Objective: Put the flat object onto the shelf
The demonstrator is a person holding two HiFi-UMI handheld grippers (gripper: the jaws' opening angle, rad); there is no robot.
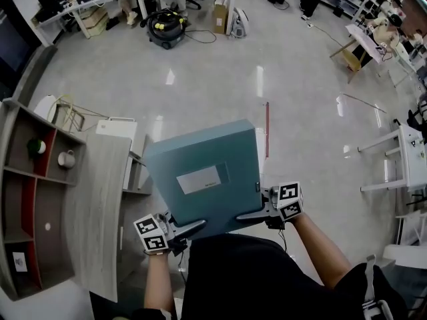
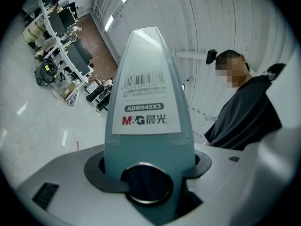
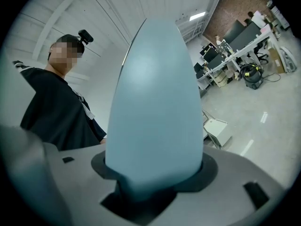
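A flat blue-grey file box point(image 1: 203, 179) with a pale label on its top face is carried level in front of me. My left gripper point(image 1: 192, 228) is shut on its near left corner, my right gripper point(image 1: 248, 215) on its near right edge. In the left gripper view the box's labelled spine point(image 2: 146, 112) with its round finger hole fills the left gripper point(image 2: 148, 175). In the right gripper view the plain edge of the box point(image 3: 155, 102) is wedged in the right gripper point(image 3: 150, 180). The wooden shelf point(image 1: 19, 209) with open compartments stands at the far left.
A grey wood-grain top point(image 1: 100, 212) lies between me and the shelf. A mug point(image 1: 66, 158) and a small green-white object point(image 1: 37, 147) sit in the shelf's upper compartments. A vacuum cleaner point(image 1: 165, 27) and a carton point(image 1: 220, 13) stand far ahead, white tables point(image 1: 407, 159) at the right.
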